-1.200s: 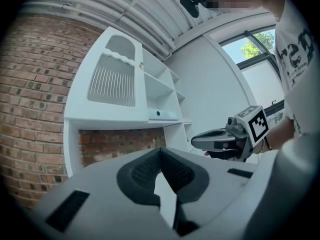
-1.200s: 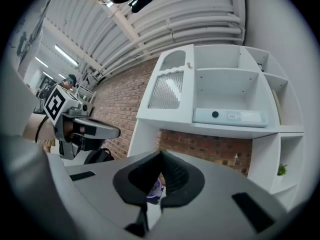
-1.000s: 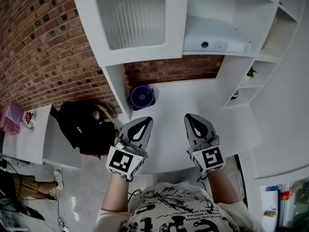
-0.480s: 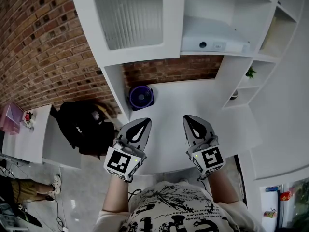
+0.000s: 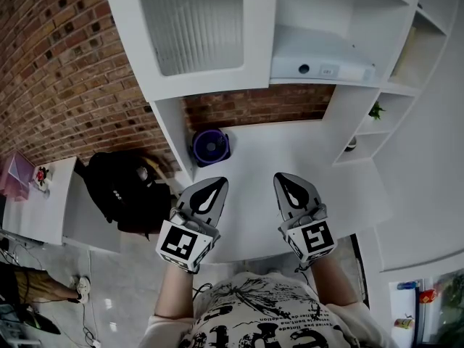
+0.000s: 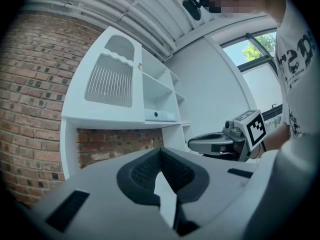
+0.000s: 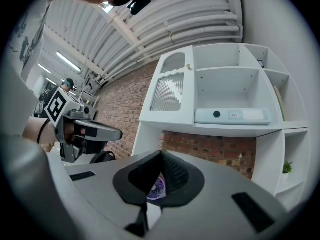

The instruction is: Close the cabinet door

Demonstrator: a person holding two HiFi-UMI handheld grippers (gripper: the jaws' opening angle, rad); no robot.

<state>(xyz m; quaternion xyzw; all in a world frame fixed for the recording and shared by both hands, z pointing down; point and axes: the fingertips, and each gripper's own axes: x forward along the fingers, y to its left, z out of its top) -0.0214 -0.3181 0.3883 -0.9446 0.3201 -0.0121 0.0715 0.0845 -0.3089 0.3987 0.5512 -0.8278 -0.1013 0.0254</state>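
The white cabinet door (image 5: 192,27) with a ribbed glass panel stands swung out to the left of an open white compartment (image 5: 333,20). The same door (image 6: 110,81) shows in the left gripper view and, as door (image 7: 169,91), in the right gripper view. My left gripper (image 5: 216,182) and right gripper (image 5: 285,180) are held side by side over the white desk (image 5: 290,147), well below the door. Both point level toward the cabinet. Each gripper is shut with nothing between its jaws, as the left gripper (image 6: 160,155) and right gripper (image 7: 161,156) also show close up.
A purple fan (image 5: 211,146) stands at the desk's back left by the brick wall. A flat white device (image 5: 326,67) lies in the open compartment. Side shelves hold a small plant (image 5: 377,109). A black bag (image 5: 123,191) rests left of the desk.
Both grippers have kept their place. Only a person's legs at the lower left of the head view have shifted.
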